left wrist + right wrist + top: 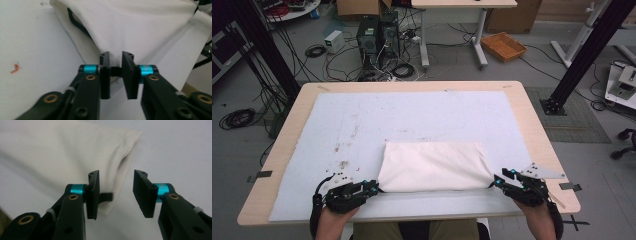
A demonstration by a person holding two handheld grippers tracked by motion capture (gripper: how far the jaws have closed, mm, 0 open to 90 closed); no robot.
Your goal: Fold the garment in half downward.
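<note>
A wooden table (532, 125) is carrying a pale mat and a folded cloth.

The light wooden table is standing on a grey floor, and a large pale blue-grey mat (412, 115) is covering most of its top, leaving bare wood showing along the edges. The mat is bearing some small brownish stains (343, 164) toward its left half. A folded white cloth (434, 166) is lying directly on the mat, near the front edge and slightly right of the middle, its long side running parallel to that edge. Dark strips of tape (259, 175) are sticking to the table at its left and right front corners.
</note>
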